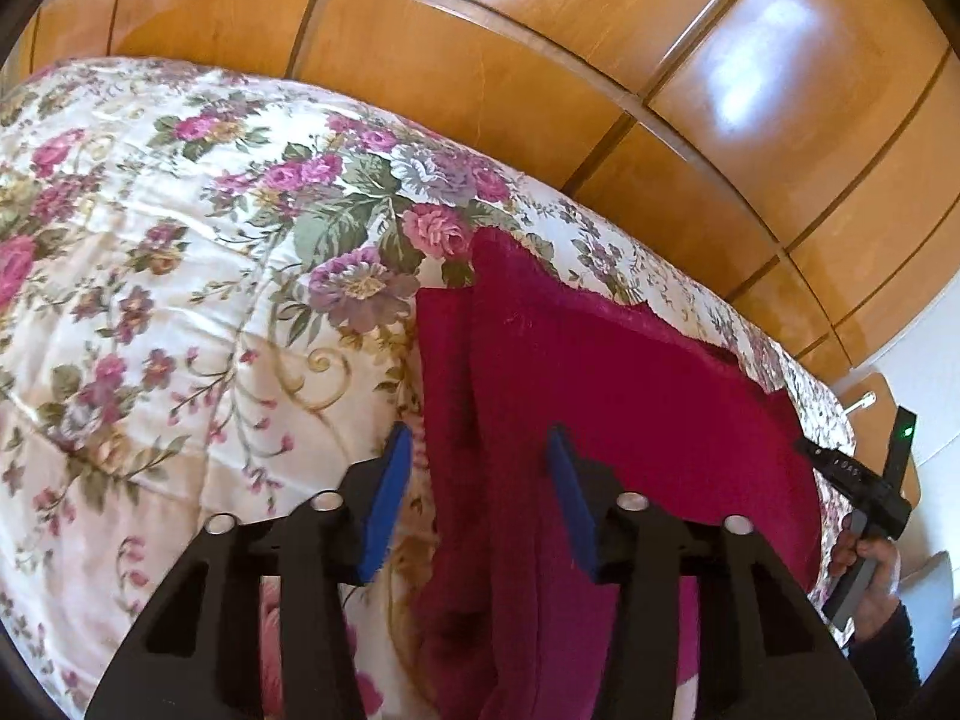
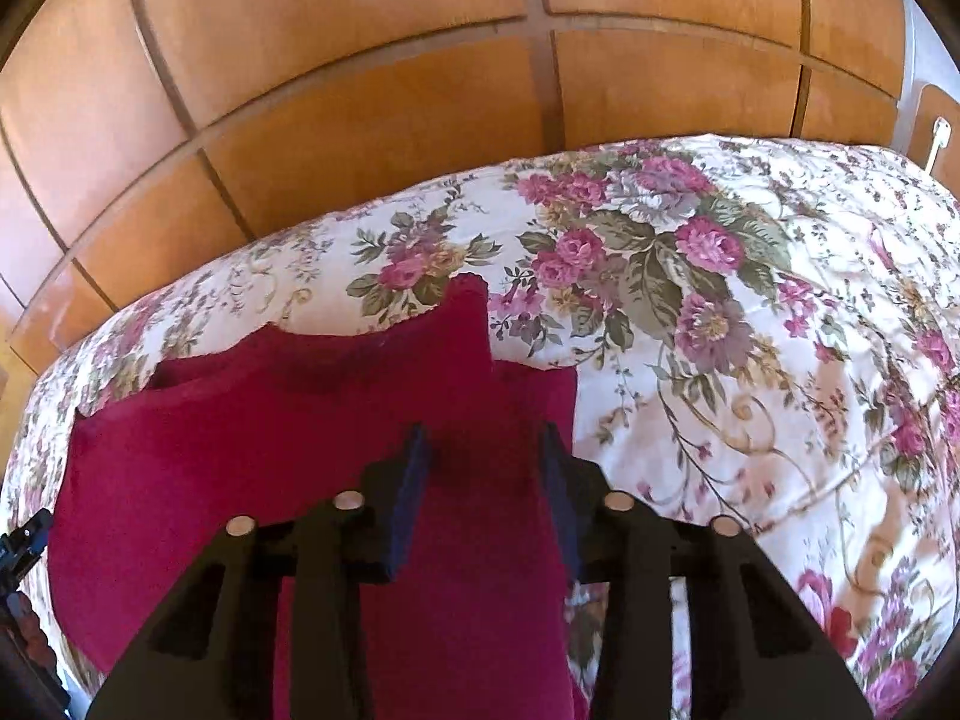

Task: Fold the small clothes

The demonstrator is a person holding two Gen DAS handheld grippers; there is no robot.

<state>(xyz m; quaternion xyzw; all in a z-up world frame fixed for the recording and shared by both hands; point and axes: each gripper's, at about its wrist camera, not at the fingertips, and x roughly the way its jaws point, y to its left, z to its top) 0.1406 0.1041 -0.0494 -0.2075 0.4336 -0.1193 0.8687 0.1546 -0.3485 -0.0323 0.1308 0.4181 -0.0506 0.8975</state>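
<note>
- Left wrist view: a dark red knitted garment [image 1: 600,372] spread on a flowered bedspread [image 1: 150,210], near the bedspread's far edge by the wooden wardrobe [image 1: 480,72].
- Left gripper [image 1: 480,492] over the garment's left border, blue pads [image 1: 390,498] apart, a lengthwise fold of the red cloth between them; no pressing visible, so jaws parted and gripping nothing.
- One long fold running up the garment from the near edge toward its top corner; left pad over bare bedspread, right pad over the cloth.
- At the garment's right side, a hand [image 1: 870,564] in a dark sleeve around the handle of the other tool, a small green light above it.
- Right wrist view: right gripper [image 2: 486,480] above the garment [image 2: 270,432], near its right border, dark pads [image 2: 414,492] narrowly apart with red cloth seen below the gap; pinching or merely hovering, cannot tell.
- Garment's upper edge wavy, one corner raised toward the wardrobe [image 2: 360,90]; bedspread [image 2: 750,330] bare to the right of the garment.
</note>
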